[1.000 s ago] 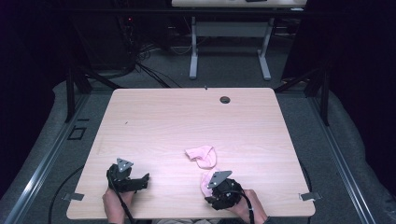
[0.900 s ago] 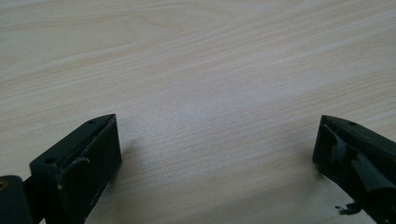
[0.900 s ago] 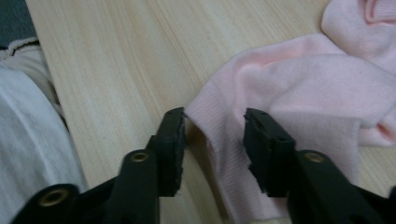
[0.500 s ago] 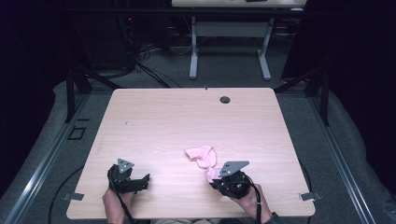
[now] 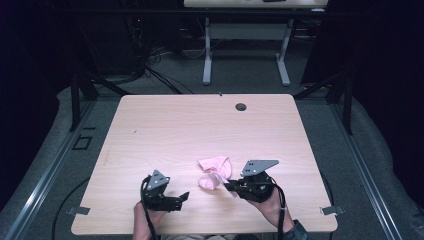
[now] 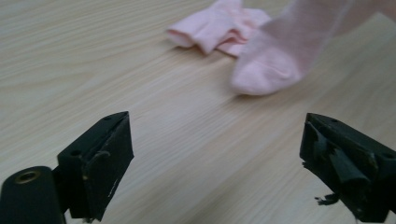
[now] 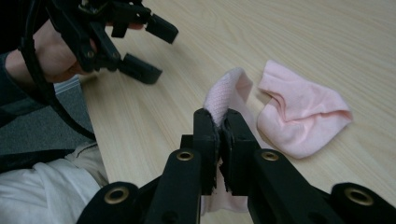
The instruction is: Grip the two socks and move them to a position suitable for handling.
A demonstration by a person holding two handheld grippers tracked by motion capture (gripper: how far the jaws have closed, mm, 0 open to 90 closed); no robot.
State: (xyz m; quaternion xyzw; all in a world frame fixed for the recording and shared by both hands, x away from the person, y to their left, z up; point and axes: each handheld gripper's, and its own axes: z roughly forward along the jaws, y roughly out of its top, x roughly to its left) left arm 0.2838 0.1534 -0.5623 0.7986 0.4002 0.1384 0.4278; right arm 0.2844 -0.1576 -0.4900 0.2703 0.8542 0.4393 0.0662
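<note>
The big wooden table point(image 5: 200, 130) has two pink socks near its front edge. The right gripper point(image 5: 231, 187) has its jaws pressed tight on one pink sock point(image 7: 226, 95) and pinches it, so part of that sock is lifted while its toe end rests on the wood. The other pink sock point(image 7: 301, 112) lies flat just beside it. The left gripper point(image 5: 184, 197) sits near the socks with its jaws spread wide and nothing between them.

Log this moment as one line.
right claw: shut on pink sock | left claw: open, empty | second sock: flat on table
</note>
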